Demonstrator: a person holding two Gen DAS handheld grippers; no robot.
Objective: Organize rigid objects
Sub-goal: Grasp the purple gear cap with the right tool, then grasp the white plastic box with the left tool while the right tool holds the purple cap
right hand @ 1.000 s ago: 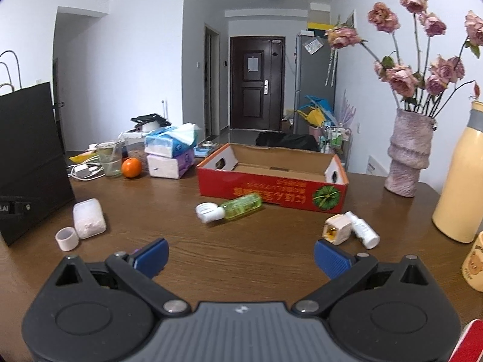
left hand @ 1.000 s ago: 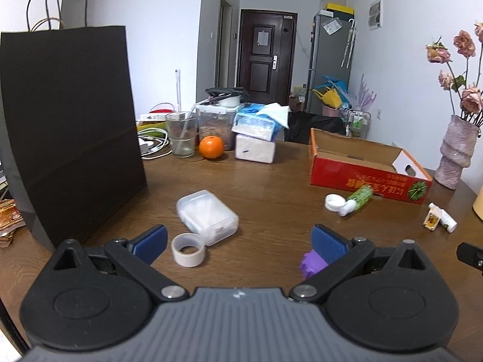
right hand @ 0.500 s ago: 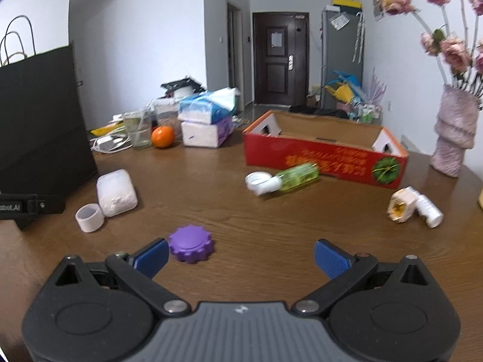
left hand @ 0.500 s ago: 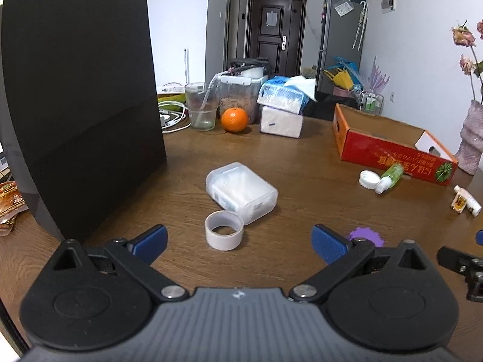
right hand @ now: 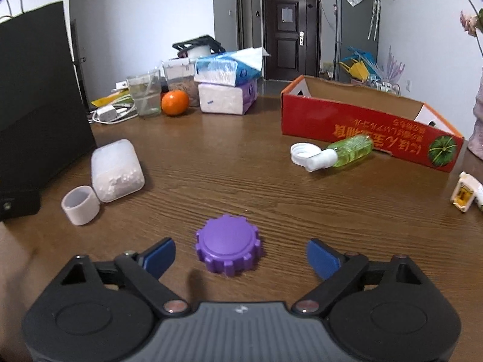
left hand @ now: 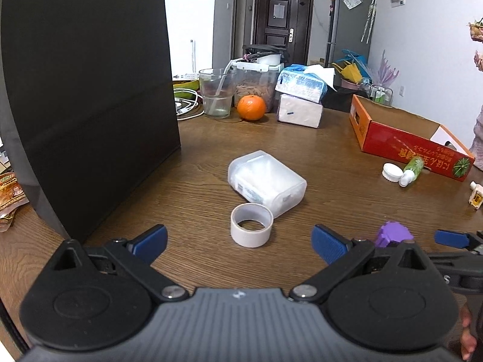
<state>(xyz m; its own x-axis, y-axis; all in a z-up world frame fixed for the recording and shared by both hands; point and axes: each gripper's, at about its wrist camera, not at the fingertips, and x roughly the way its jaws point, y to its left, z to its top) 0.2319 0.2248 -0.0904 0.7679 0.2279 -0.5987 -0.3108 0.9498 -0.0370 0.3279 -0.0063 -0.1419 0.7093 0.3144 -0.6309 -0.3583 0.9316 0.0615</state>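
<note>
The right tool (right hand: 241, 255) was spread wide with nothing in its grip, its blue fingertips either side of a purple gear-edged cap (right hand: 228, 250) that lay flat on the wooden bench (right hand: 241, 175) near its front edge. The pads looked clear of the cap, though the fisheye view made the gap hard to judge. The left tool (left hand: 238, 239) was likewise wide open and empty, pointed at a roll of white tape (left hand: 251, 225) standing just ahead of it and resting against a translucent plastic case (left hand: 267, 182). Further toward the right side of the bench lay a green bottle (right hand: 351, 149) on its side beside a loose white cap (right hand: 302, 152), in front of an open red carton (right hand: 362, 126). A tall black paper bag (left hand: 87, 90) stood along the left edge. The step in hand appeared to be picking up the purple cap; next, the right tool would need to settle lower and close evenly on the cap's ridged rim.
</note>
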